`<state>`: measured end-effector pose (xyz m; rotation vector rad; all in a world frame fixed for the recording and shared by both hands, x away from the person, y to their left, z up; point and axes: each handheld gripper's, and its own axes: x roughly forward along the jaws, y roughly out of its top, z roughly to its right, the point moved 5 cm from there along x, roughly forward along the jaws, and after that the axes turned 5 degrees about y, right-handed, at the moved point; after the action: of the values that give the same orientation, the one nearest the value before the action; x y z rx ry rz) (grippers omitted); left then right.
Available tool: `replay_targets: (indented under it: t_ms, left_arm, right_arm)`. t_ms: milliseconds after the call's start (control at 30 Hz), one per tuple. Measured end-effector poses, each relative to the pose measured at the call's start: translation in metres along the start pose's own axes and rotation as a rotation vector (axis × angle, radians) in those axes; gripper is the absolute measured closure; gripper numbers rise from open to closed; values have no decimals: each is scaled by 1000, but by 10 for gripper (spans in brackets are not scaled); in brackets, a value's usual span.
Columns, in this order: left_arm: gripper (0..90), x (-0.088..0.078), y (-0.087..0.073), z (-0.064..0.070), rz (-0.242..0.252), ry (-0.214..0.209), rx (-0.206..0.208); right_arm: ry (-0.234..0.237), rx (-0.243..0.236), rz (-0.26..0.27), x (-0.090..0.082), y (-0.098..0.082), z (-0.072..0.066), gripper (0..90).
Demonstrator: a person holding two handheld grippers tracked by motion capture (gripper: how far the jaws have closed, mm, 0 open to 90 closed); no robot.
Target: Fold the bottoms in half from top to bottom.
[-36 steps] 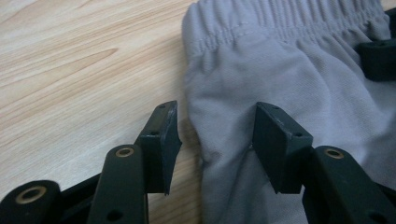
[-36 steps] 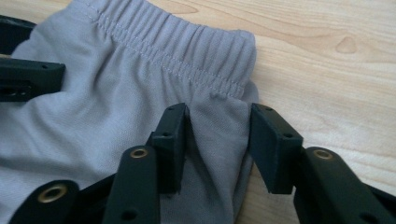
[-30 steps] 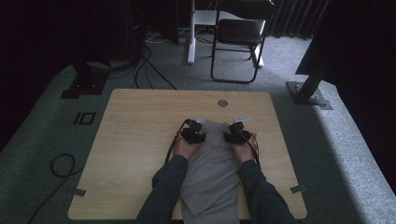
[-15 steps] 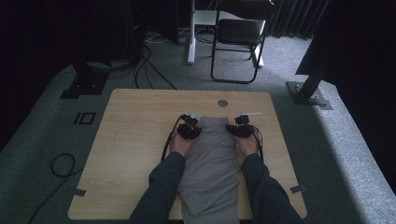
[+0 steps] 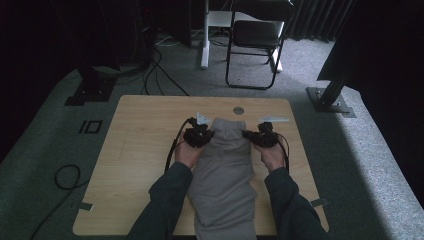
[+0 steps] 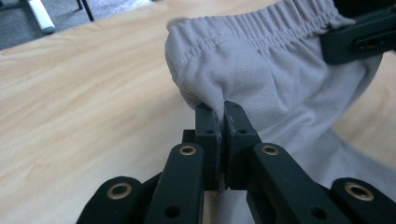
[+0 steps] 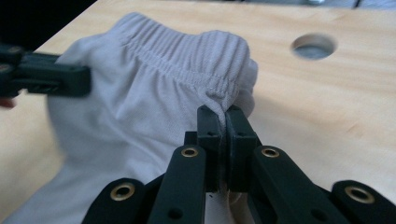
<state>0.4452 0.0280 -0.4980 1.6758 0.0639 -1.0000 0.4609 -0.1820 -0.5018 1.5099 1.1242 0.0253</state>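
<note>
A grey garment [image 5: 222,170] with an elastic waistband lies lengthwise on the wooden table [image 5: 140,130], its waistband end farthest from the person. My left gripper [image 5: 202,136] is shut on the left side of that end. In the left gripper view its jaws [image 6: 221,108] pinch a fold of the grey fabric [image 6: 261,65] just below the waistband. My right gripper [image 5: 256,136] is shut on the right side. There the jaws [image 7: 223,112] clamp the gathered waistband edge [image 7: 154,93]. The waistband end hangs raised off the table between the two grippers.
A round hole [image 5: 238,110] in the table lies just beyond the waistband. A black chair [image 5: 257,35] and a white post stand behind the table. Cables [image 5: 65,175] lie on the carpet at the left, and a stand's base plate [image 5: 330,97] sits at the right.
Both hands have risen and moved slightly away from the person. The garment's waistband end has come up off the table with them.
</note>
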Motion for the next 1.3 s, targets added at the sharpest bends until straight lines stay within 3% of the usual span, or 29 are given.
replay_targets:
  t_ms: [133,300,367,467,600,900,967,1100,1300]
  left_arm:
    - [869,-15,-33,16,-46,-29,18]
    - [868,-17,-84,36,-163,-22,84]
    - [868,-14,-98,38,-188,-45,36]
    - [868,-8,-107,38,-196,-41,33]
    - [869,-3,-105,36,-175,-10,53]
    - [869,28,-82,10,-131,61,32]
    - [869,38,-74,4,-131,84,33]
    - [869,57,-58,-8,-141,128,23]
    - [869,75,-42,-17,-153,164,2]
  right_arm:
    - [38,-51,-73,-6,-27,-16,865]
    - [79,-82,-188,2,-68,-30,862]
    - [83,-83,-225,7,-82,-32,861]
    - [82,-66,-249,14,-96,-32,859]
    - [58,-70,-237,21,-97,-30,858]
    - [-11,-84,-216,43,-75,-14,856]
    - [-37,-93,-215,49,-68,-9,855]
    - [-60,-66,-210,60,-54,4,854]
    - [-106,-48,-192,74,-38,22,851]
